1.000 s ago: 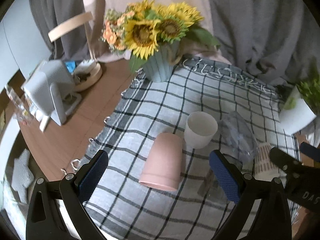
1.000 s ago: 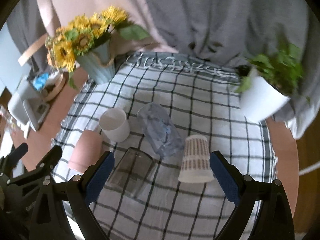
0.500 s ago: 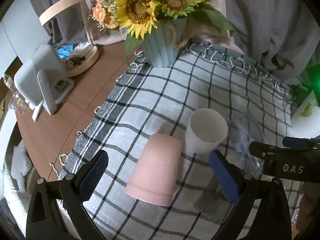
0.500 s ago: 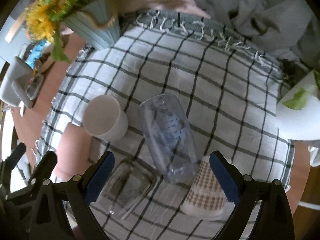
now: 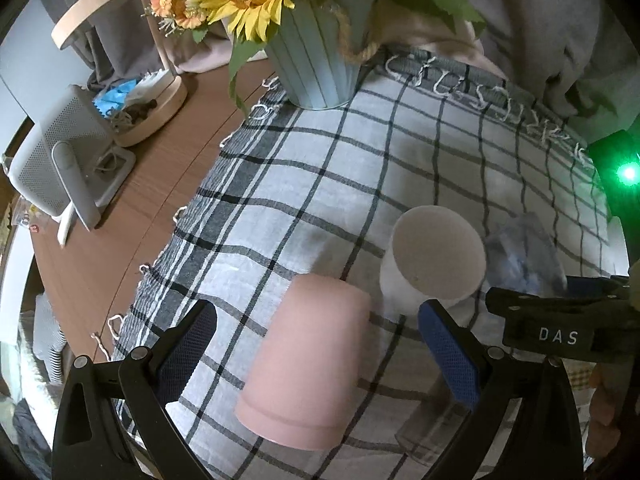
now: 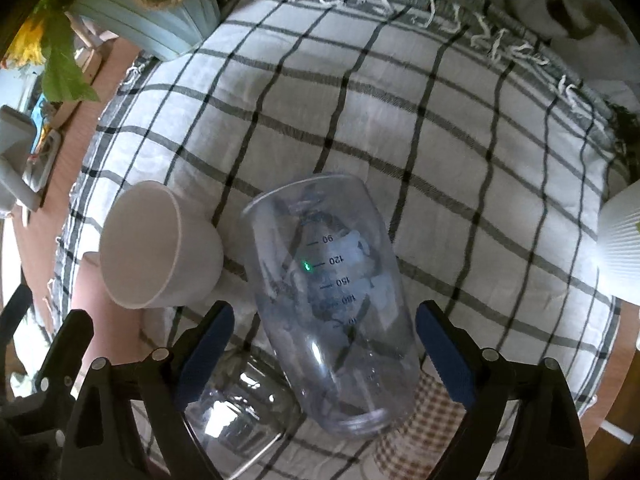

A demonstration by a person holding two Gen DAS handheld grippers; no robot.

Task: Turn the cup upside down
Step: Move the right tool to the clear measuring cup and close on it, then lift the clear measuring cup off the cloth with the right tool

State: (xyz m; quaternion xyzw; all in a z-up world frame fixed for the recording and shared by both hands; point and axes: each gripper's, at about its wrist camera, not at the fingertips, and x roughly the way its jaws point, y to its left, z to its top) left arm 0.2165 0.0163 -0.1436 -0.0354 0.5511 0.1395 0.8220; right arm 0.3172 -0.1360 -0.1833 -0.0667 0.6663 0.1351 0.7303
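Clear measuring cup (image 6: 332, 312): lies tilted on its side on the checked cloth (image 6: 360, 120), rim pointing away from the right wrist camera; printed marks 90, 120 and 150 show on its wall. It sits between the right gripper's blue pads, touched by neither.
Right gripper (image 6: 324, 356): jaws spread wide around the measuring cup, holding nothing.
Left gripper (image 5: 320, 348): jaws wide open, empty, one on each side of the pink cup.
Pink cup (image 5: 304, 364): upside down on the cloth, base toward the left wrist camera's far side, free of both pads.
White cup (image 5: 434, 258): upright, mouth open, just beside the pink cup and close to the measuring cup.
Glass tumbler (image 6: 236, 408): clear, low in the right wrist view, beside the measuring cup's base.
Checked paper cup (image 6: 420, 428): brown and white, partly hidden behind the measuring cup.
Sunflower vase (image 5: 316, 64): pale blue, ribbed, at the cloth's far edge.
Tabletop (image 5: 132, 216): brown wood, bare left of the cloth, carrying a white device (image 5: 60, 160).
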